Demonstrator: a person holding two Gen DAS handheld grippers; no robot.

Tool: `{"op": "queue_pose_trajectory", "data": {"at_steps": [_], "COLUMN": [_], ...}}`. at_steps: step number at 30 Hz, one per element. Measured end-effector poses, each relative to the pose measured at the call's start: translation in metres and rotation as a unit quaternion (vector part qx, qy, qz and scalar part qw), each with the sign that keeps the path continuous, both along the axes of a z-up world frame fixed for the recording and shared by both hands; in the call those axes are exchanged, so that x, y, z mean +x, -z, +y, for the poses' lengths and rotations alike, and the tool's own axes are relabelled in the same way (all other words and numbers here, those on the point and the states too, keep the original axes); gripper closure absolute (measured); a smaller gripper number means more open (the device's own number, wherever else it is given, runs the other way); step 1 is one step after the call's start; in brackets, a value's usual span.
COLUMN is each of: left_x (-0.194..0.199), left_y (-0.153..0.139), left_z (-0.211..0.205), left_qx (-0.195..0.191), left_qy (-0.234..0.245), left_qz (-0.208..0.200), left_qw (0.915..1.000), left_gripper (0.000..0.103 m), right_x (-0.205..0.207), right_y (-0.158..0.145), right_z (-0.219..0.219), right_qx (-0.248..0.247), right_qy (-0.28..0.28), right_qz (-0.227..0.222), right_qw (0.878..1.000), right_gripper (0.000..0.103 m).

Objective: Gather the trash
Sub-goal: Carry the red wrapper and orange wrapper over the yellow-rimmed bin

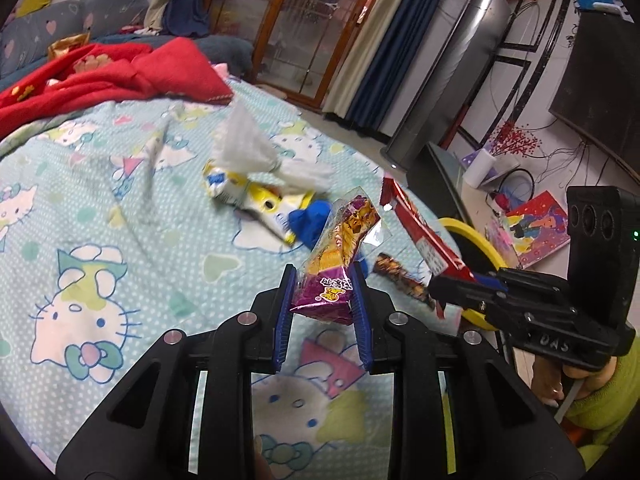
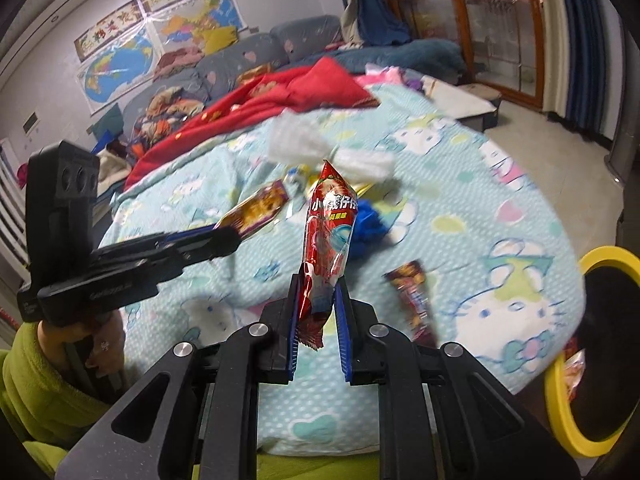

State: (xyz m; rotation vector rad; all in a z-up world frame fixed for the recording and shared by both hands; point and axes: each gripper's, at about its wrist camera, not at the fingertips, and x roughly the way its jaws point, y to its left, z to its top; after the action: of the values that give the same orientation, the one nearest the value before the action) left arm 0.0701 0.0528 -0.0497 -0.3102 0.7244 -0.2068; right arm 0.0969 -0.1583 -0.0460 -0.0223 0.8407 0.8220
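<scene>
We note two pieces of trash lifted clear of the bed. The purple-and-yellow snack wrapper [image 1: 340,264] is pinched between the blue pads of the left hand-held gripper [image 1: 325,280], jaws narrow, wrapper standing up above the sheet. The red snack wrapper [image 2: 328,236] is clamped likewise in the right hand-held gripper [image 2: 317,284], jaws narrow, its long body pointing upward.

Still lying on the bed [image 1: 80,208], which is covered by a pale blue cartoon-cat sheet: a dark brown wrapper [image 2: 414,300] near the bed's right edge, a crumpled blue scrap [image 1: 310,222] nearer the middle, a yellow-and-white packet [image 1: 256,200] just beyond it, and white tissue [image 1: 256,144] touching that packet.

A red blanket [image 1: 120,72] is heaped at the far edge. Beside the bed's right edge we see a black bin with a yellow rim [image 2: 560,400], some wrapper visible inside. A green sleeve [image 2: 36,384] shows behind the left gripper's handle.
</scene>
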Motion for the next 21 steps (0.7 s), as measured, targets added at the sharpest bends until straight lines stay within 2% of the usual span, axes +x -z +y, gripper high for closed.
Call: {"op": "queue_pose_trajectory", "data": {"at_steps": [13,21], "left_x": [0.011,0.022], "left_y": [-0.016,-0.020], "left_z": [-0.036,-0.059], "left_qx": [0.005,0.007], "left_qy": [0.024,0.045], "left_qz": [-0.019,-0.026], "left_qw": [0.9995,0.9986], "left_gripper": [0.083,0.083], "right_x": [0.031,0.044], "right_y": [-0.019,-0.022], "right_z": [-0.049,-0.075], "right_qx": [0.028,0.042], "right_qy": [0.087,0.135], "right_qz": [-0.034,-0.039], "right_qw": [0.995,0.989], "right_gripper": [0.087,0.087]}}
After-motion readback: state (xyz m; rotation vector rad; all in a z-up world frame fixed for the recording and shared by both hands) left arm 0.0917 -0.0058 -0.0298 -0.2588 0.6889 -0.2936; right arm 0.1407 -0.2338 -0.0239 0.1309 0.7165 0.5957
